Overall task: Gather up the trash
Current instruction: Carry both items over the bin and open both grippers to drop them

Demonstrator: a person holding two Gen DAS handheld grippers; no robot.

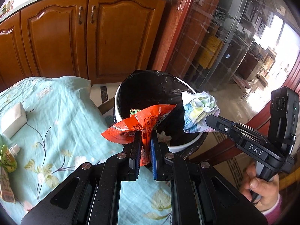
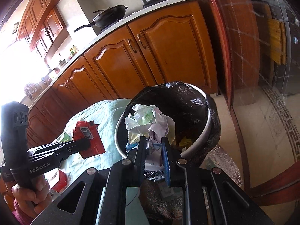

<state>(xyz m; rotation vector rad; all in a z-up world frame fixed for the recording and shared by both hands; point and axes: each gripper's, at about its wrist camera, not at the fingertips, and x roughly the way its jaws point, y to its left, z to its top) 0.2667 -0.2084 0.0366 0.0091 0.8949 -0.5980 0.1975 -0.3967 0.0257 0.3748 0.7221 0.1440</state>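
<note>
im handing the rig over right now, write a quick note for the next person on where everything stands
Left gripper: shut on the orange wrapper, held near the bin's rim, table side.
Right gripper: shut on the crumpled paper, held over the bin opening.
Bin: white, black liner, beside the table; some scraps already lie inside.
Done: both pieces picked up and brought to the bin.
Left: release both into the bin, then clear the table: a green packet, a small white bottle, a white block and a red wrapper.
</note>
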